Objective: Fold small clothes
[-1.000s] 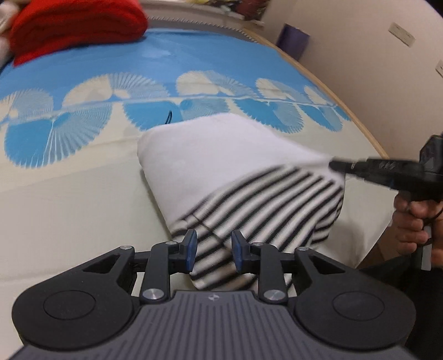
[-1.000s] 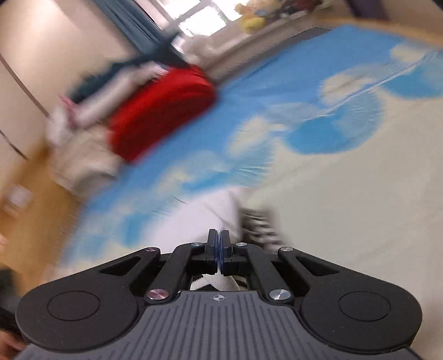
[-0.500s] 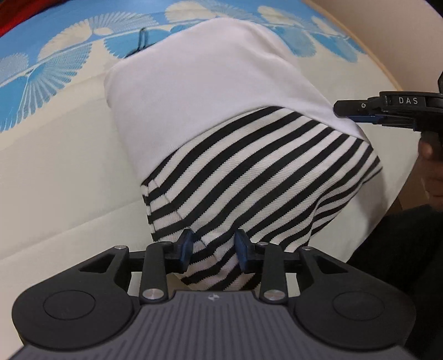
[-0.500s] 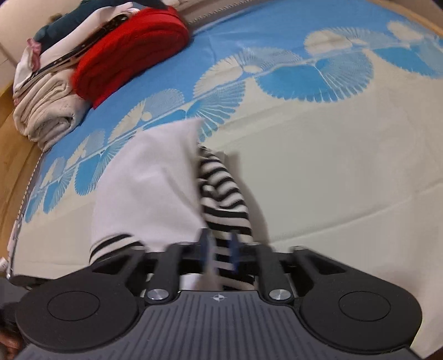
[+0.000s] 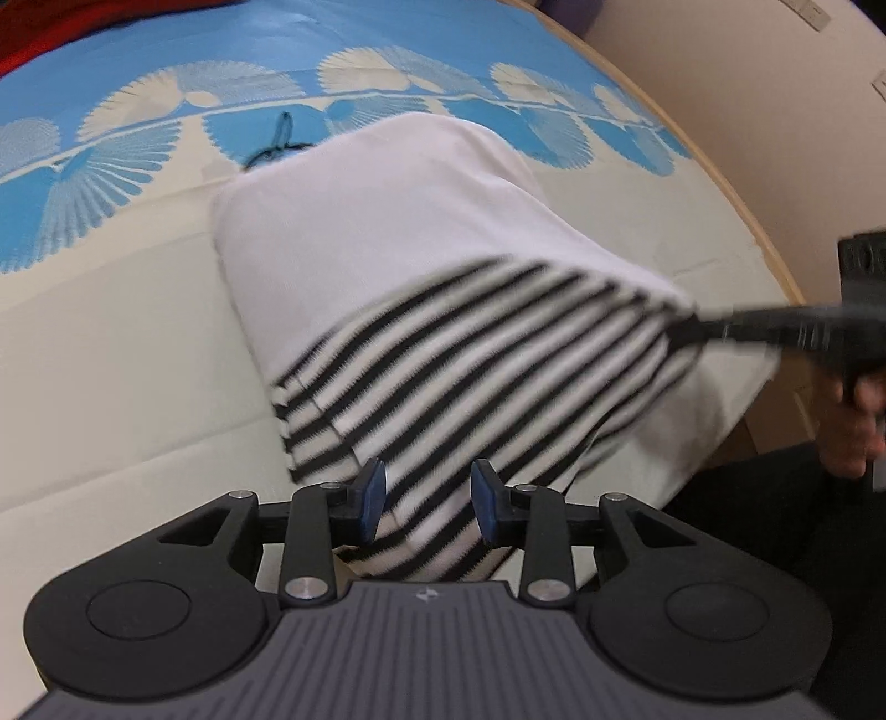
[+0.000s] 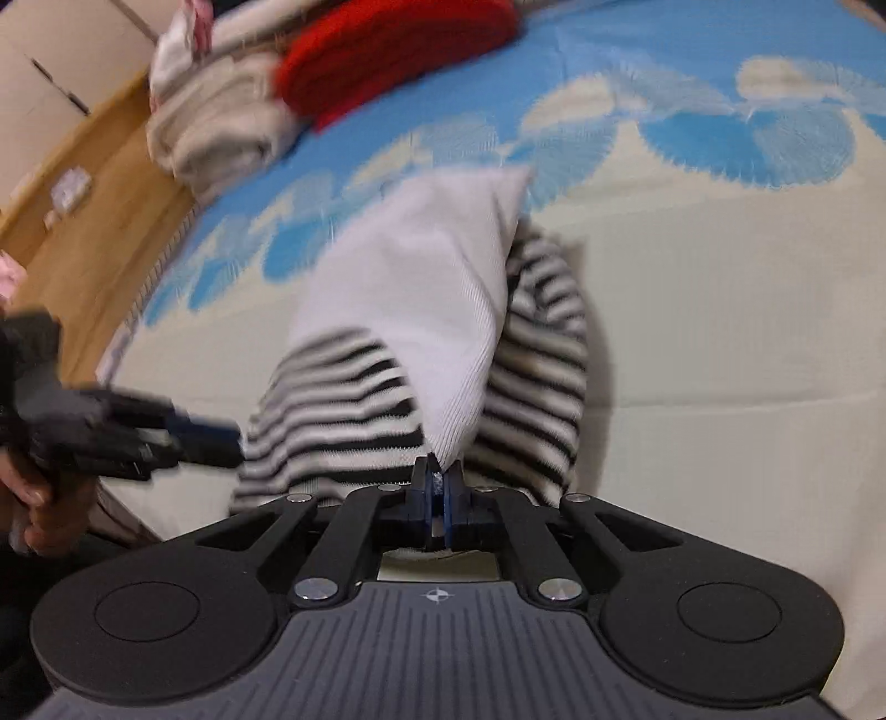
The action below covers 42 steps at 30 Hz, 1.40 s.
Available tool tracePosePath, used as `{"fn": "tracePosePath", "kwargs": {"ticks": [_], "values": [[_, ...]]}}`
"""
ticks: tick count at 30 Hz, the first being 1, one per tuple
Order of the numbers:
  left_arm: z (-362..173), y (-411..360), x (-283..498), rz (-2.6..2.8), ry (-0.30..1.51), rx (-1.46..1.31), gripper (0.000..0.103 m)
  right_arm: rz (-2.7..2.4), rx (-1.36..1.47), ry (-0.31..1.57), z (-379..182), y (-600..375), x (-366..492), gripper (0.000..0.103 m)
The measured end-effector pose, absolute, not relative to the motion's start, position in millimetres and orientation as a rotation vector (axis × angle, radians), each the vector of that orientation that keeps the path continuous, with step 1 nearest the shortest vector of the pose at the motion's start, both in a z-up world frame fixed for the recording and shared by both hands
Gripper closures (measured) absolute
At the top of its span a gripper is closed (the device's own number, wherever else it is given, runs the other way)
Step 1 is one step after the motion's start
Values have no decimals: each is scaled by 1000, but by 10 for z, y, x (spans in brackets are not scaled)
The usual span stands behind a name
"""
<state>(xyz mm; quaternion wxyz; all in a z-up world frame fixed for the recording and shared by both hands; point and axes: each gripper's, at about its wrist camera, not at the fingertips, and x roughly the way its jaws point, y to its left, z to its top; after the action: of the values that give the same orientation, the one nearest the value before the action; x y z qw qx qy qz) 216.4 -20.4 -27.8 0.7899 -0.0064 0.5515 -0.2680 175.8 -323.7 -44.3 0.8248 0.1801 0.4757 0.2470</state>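
Note:
A small garment, white with a black-and-white striped part (image 5: pixel 476 376), lies on the bed near its front edge; it also shows in the right wrist view (image 6: pixel 421 321). My left gripper (image 5: pixel 427 501) is open, its blue pads either side of the striped hem. My right gripper (image 6: pixel 437 487) is shut on the garment's white edge and lifts it into a peak. It reaches in from the right in the left wrist view (image 5: pixel 714 329), at the garment's right corner. The left gripper (image 6: pixel 183 435) shows at the left of the right wrist view.
The bed sheet (image 5: pixel 111 343) is cream with blue fan shapes. A red folded item (image 6: pixel 387 50) and beige folded cloths (image 6: pixel 221 127) lie at the far side. A black hair tie (image 5: pixel 277 138) lies behind the garment. A wooden bed edge (image 5: pixel 736 199) and wall are to the right.
My right gripper has closed on the garment's white edge and raised it. My left gripper stays open at the striped hem and has drawn back a little.

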Motion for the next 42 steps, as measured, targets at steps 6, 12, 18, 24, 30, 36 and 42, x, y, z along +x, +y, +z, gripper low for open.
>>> {"fn": "tracePosePath", "kwargs": {"ticks": [6, 12, 18, 24, 30, 36, 42], "values": [[-712, -515, 2059, -611, 1311, 207, 60, 443, 322, 1121, -581, -3377, 1745, 101], [-576, -487, 2126, -604, 1300, 190, 58, 400, 161, 1221, -757, -3091, 1803, 99], [-185, -96, 2283, -485, 1127, -25, 58, 298, 380, 922, -359, -3390, 1851, 63], [-261, -280, 2460, -538, 1120, -37, 58, 238, 528, 818, -335, -3397, 2169, 58], [-561, -542, 2440, -535, 1178, 140, 54, 180, 696, 864, -677, -3219, 2711, 50], [-521, -481, 2446, -544, 1182, 133, 54, 189, 754, 889, -851, -3005, 3030, 52], [-334, -325, 2450, -554, 1117, 58, 54, 209, 760, 711, -586, -3074, 2995, 101]]}}
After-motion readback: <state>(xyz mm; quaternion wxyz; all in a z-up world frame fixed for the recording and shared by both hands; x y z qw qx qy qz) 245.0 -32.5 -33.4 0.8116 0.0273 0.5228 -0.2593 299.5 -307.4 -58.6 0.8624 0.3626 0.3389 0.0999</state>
